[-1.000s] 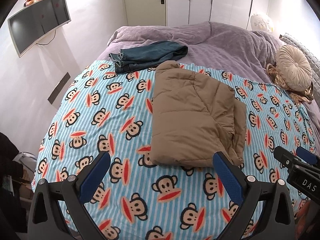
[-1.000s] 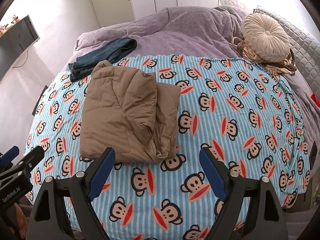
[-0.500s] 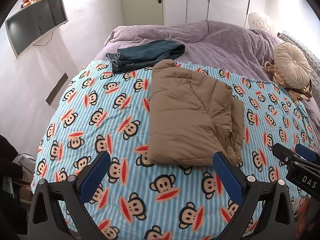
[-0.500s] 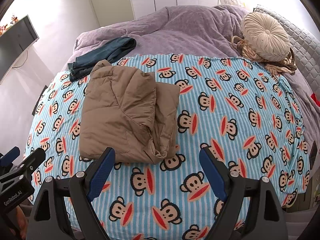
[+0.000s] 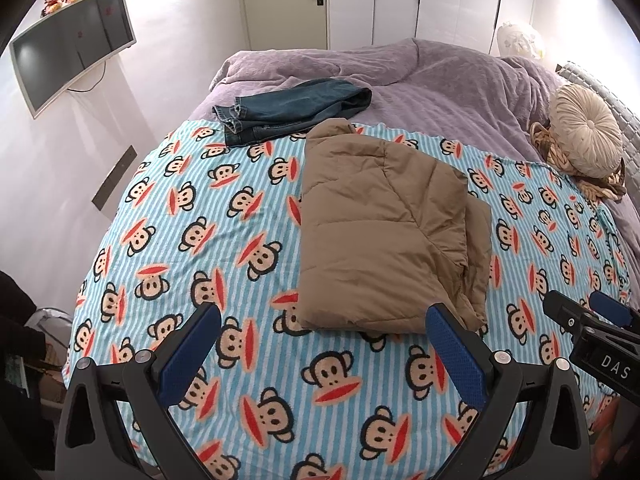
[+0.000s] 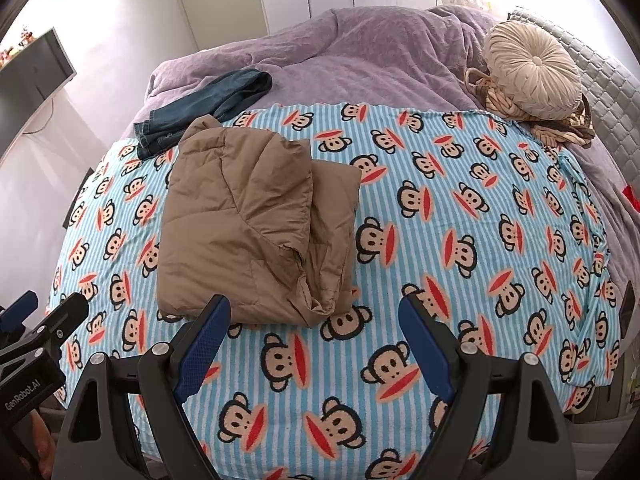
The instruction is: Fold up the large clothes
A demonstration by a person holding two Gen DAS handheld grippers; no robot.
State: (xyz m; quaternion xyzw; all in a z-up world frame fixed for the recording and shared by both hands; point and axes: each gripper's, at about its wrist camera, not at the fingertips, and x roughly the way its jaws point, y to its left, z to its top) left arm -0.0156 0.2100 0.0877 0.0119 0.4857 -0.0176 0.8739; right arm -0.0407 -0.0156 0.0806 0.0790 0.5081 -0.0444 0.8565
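Observation:
A tan padded jacket (image 5: 384,232) lies folded into a thick rectangle on the monkey-print blanket (image 5: 208,240); the right wrist view has the jacket (image 6: 256,224) left of centre. Folded blue jeans (image 5: 292,110) rest behind it on the purple bedspread, and the jeans (image 6: 208,104) show at upper left in the right wrist view. My left gripper (image 5: 324,344) hangs open above the blanket just in front of the jacket's near edge, nothing between its blue pads. My right gripper (image 6: 316,340) is open too, near the jacket's right front corner, touching nothing.
A round cream cushion (image 6: 532,68) sits on a woven mat at the bed's far right. A wall-mounted screen (image 5: 72,44) hangs left, with a door (image 5: 288,0) and white wardrobe beyond. The purple bedspread (image 5: 440,92) covers the far half of the bed.
None of the clothes moved. Both grippers stay open in about the same place; the left wrist view drifted very slightly.

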